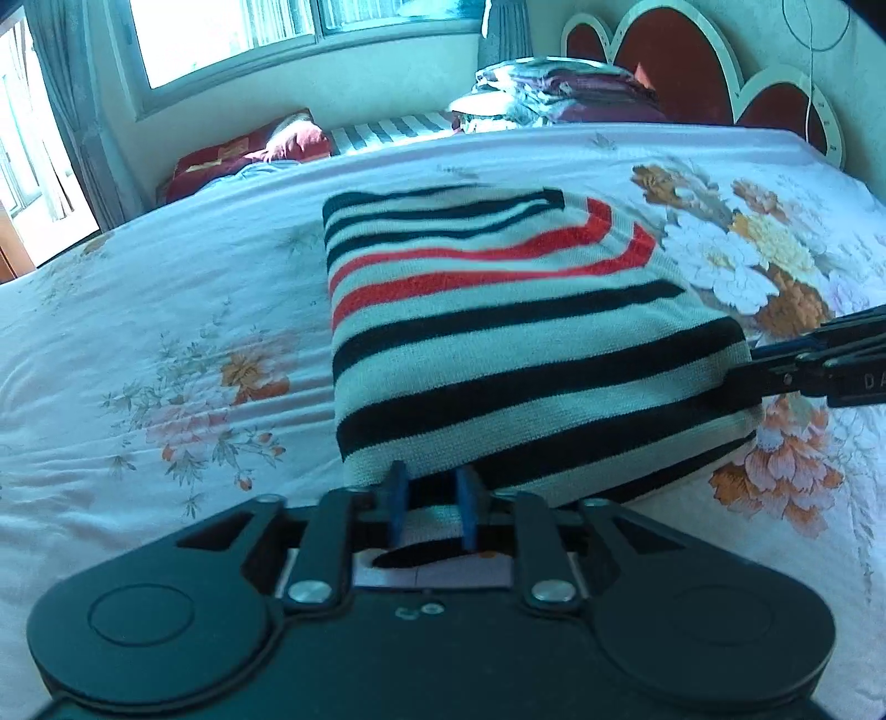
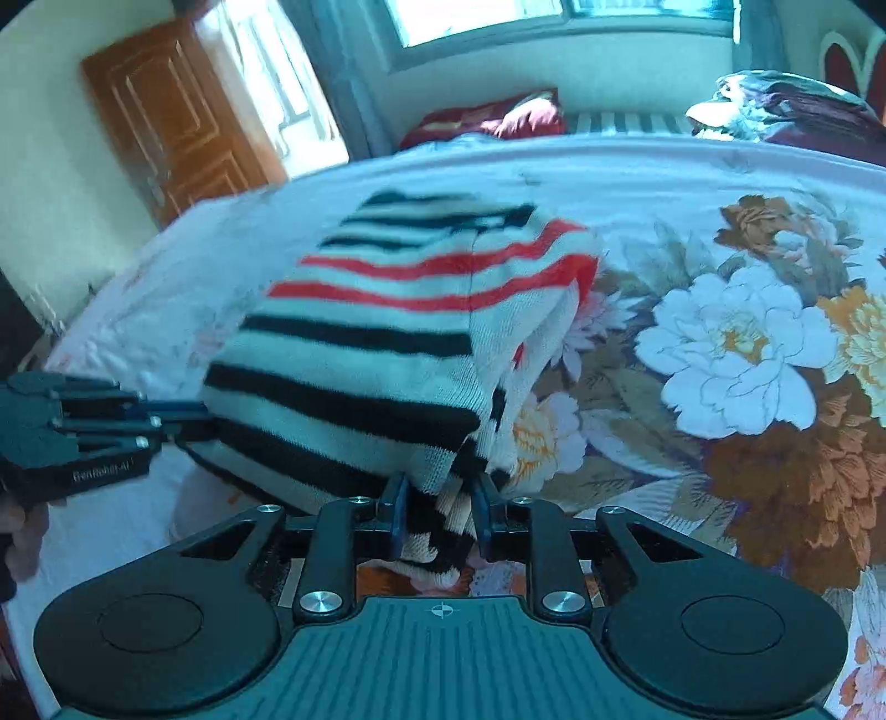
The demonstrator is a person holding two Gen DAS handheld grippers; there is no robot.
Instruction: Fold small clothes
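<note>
A small knit garment (image 1: 498,332) with black, white and red stripes lies part-folded on the floral bedsheet (image 1: 138,332). My left gripper (image 1: 431,501) is shut on its near left corner and lifts that edge. My right gripper (image 2: 438,509) is shut on the near right corner, where the layers bunch between the blue fingers. The garment (image 2: 387,343) hangs raised between both grippers, its far end resting on the bed. The right gripper also shows in the left wrist view (image 1: 736,376), and the left gripper in the right wrist view (image 2: 188,421).
The bed carries a floral sheet (image 2: 720,343). A pile of folded clothes (image 1: 554,94) sits by the red headboard (image 1: 664,50). A dark red pillow (image 1: 249,149) lies below the window. A wooden door (image 2: 166,116) stands left.
</note>
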